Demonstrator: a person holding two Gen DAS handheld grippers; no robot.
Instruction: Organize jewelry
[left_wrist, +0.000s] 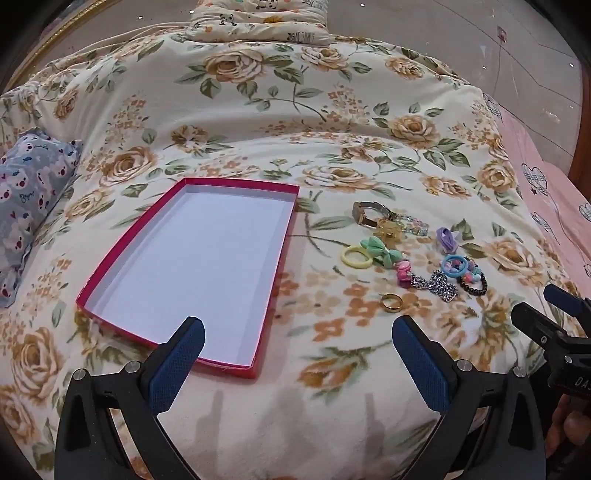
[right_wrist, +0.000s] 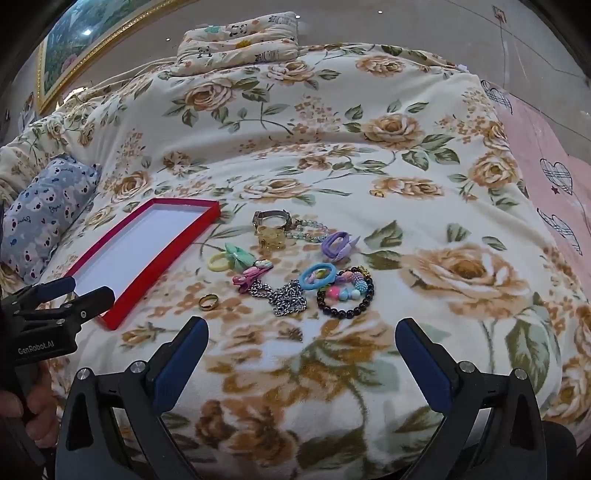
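- Laid out at centre of the right wrist view on a bed (right_wrist: 424, 177) under a cream fleece blanket printed with tan roses: a loose cluster of jewelry, none of it sorted yet.
- Shallow red cardboard tray with a white floor (left_wrist: 192, 266), left of centre in the left wrist view, lying bare, nothing inside.
- Plain gold ring (right_wrist: 208, 301) nearest the tray, just beside a heap of silver chain (right_wrist: 284, 297); black bead bracelet (right_wrist: 345, 308) to its right, touching a light blue hair tie (right_wrist: 317, 276).
- Farther up the frame: gold-toned wristwatch (right_wrist: 271, 219), yellow hair tie (right_wrist: 218, 261) beside a mint green bow (right_wrist: 238, 256), lilac hair tie (right_wrist: 338, 242).
- Left hand-held gripper (left_wrist: 297, 339) poised over the tray's near edge, jaws wide apart, nothing between them.
- Right hand-held gripper (right_wrist: 301, 341) below the cluster, jaws likewise spread and empty.
- By appearances, task at its start: every piece left to move.
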